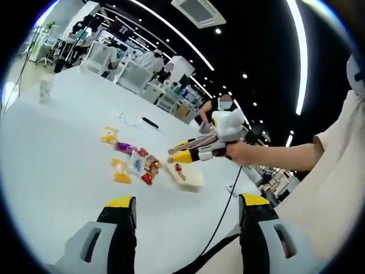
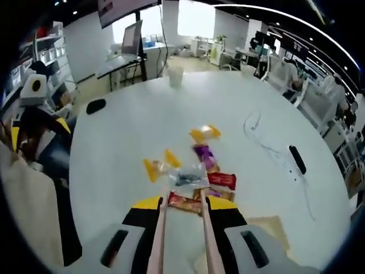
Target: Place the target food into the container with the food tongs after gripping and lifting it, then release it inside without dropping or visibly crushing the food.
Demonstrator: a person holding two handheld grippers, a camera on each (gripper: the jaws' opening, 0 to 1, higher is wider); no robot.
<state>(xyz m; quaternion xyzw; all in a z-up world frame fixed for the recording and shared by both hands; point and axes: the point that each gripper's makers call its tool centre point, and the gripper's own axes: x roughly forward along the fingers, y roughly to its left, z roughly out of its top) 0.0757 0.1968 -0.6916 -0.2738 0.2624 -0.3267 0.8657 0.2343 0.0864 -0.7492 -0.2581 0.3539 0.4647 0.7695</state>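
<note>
Several small snack packets lie in a cluster mid-table: a yellow one [image 2: 204, 133], a purple one [image 2: 203, 154], a red one [image 2: 222, 181] and a clear one [image 2: 185, 177]. An orange-red packet [image 2: 183, 202] lies nearest, between the tips of the food tongs [image 2: 161, 228]. My right gripper [image 2: 185, 204] is shut on the tongs, whose two arms stand apart; I cannot tell whether they touch the packet. In the left gripper view a hand holds the right gripper [image 1: 178, 154] over the packets [image 1: 149, 166], beside a pale shallow container [image 1: 191, 178]. My left gripper [image 1: 186, 201] is open and holds nothing.
On the round white table [image 2: 131, 131] are a black remote-like bar [image 2: 296, 158], a thin cable [image 2: 256, 123], a white cup [image 2: 175, 75] and a black mouse [image 2: 95, 105]. A black cord [image 1: 219, 220] runs off the near edge. People and desks stand behind.
</note>
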